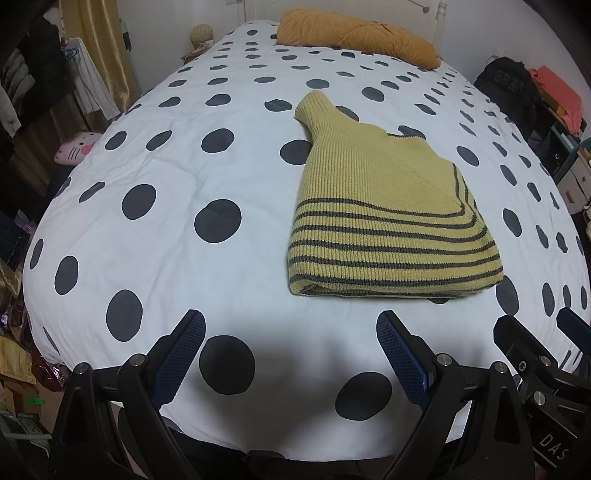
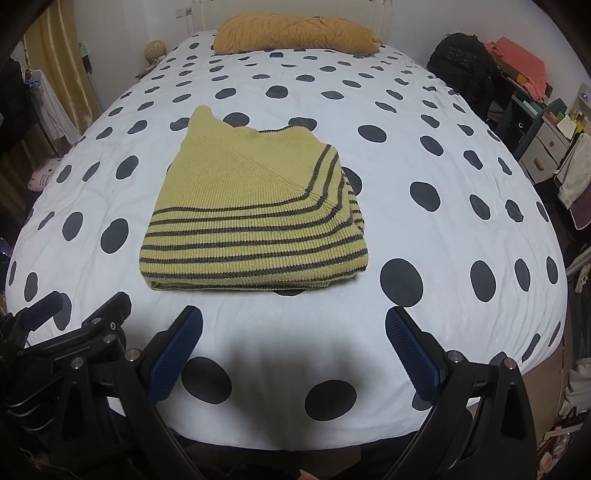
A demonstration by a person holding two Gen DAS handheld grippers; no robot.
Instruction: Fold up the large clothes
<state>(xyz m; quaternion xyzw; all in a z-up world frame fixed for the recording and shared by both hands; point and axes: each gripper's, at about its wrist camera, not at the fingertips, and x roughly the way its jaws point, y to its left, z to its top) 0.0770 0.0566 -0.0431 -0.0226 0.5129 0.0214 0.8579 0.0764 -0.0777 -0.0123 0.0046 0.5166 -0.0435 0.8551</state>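
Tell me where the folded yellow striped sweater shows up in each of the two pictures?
Left wrist view: the sweater lies right of centre on the dotted bedspread, its cuff pointing up-left.
Right wrist view: the sweater lies left of centre, beyond the open fingers.
Shared landmark: the orange pillow at the head of the bed, straight behind the sweater in both.

On the polka-dot bed cover (image 2: pixel 424 122) lie one folded yellow striped sweater (image 2: pixel 255 218) near its middle and one mustard pillow (image 2: pixel 295 35) at its far end, with two grippers, left gripper (image 1: pixel 290 354) and right gripper (image 2: pixel 293 350), at its near edge.
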